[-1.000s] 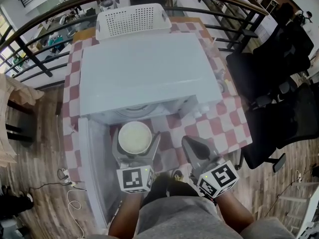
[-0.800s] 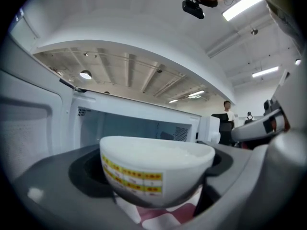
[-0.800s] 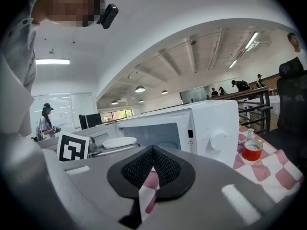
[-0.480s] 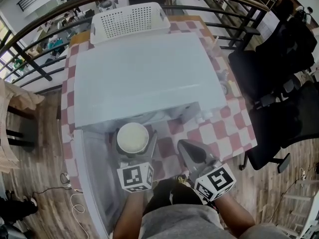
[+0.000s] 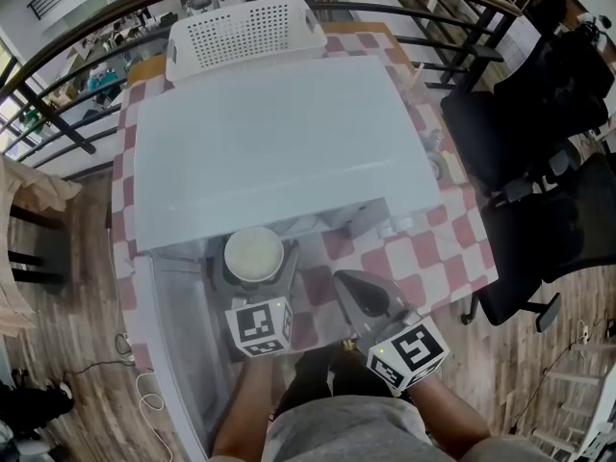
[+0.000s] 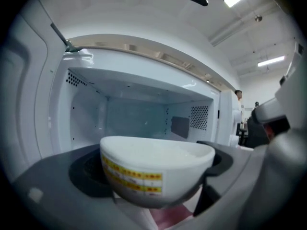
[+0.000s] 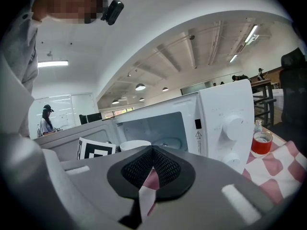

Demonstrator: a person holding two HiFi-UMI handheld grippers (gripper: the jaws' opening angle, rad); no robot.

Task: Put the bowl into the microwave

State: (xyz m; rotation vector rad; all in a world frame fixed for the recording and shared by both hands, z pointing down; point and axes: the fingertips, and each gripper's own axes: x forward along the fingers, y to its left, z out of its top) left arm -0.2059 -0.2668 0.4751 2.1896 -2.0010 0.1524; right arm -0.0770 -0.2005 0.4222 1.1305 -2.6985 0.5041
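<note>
- Checked tabletop [image 5: 423,248] carries the white microwave [image 5: 279,142], with its door [image 5: 178,335] swung open.
- Left gripper [image 5: 256,263] has its jaws clamped on the bowl [image 6: 156,169], held just outside the cavity mouth.
- Right gripper [image 5: 351,287] has its jaws together, empty, alongside.
- Remaining, I judge: carry the bowl in, set it down, release.

The white bowl [image 6: 153,174], with a yellow printed band round its side, sits upright between the fingers of the left gripper [image 5: 256,258]. It is at the open mouth of the white microwave [image 5: 279,142], whose door [image 5: 178,345] is swung open to the left.
</note>
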